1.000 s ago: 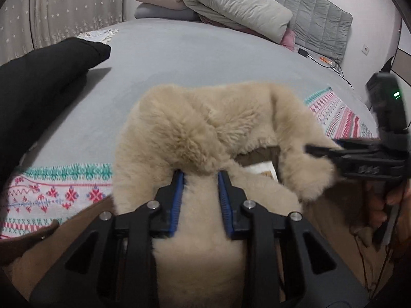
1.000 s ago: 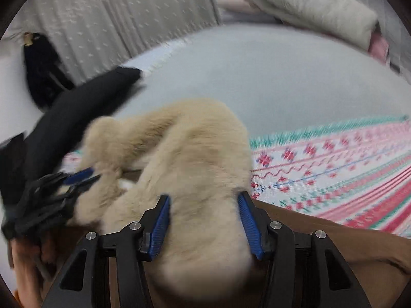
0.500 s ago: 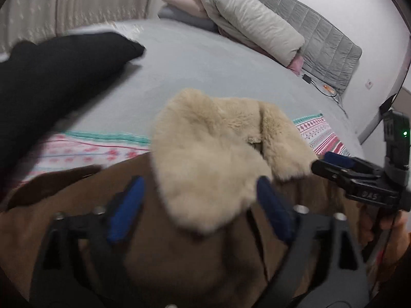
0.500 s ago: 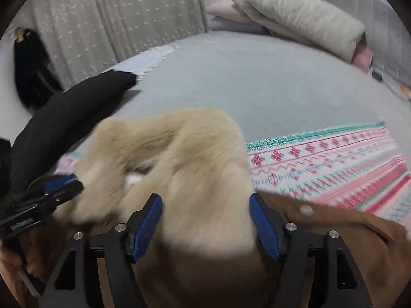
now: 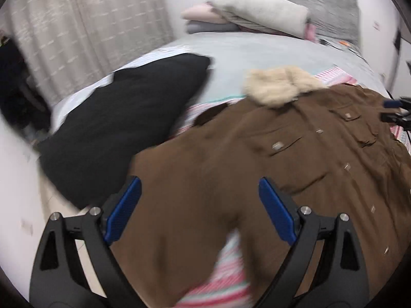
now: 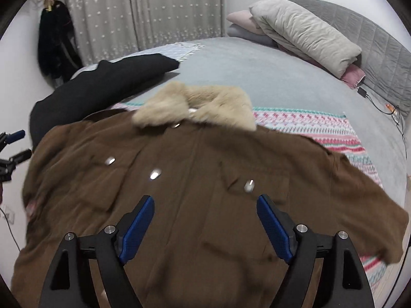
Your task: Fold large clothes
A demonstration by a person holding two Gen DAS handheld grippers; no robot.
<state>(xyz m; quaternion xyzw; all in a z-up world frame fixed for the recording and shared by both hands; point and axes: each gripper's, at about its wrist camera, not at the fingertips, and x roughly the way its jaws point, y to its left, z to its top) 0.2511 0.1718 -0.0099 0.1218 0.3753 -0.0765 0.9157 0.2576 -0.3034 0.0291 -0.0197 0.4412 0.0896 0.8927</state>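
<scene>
Brown coat [image 6: 195, 179] with beige fur collar [image 6: 195, 107] lies spread front-up on the patterned blanket [image 6: 321, 131] at the bed's foot edge. Left gripper [image 5: 200, 210] spread wide; right gripper [image 6: 205, 223] jaws have just been opening. Nothing between either pair.

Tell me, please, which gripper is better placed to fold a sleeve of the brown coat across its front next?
Probably the right gripper: it is open above the brown coat, and the sleeve on its side lies spread out in clear view. The left gripper is open too, but its view is blurred and shows no clear sleeve end.
</scene>
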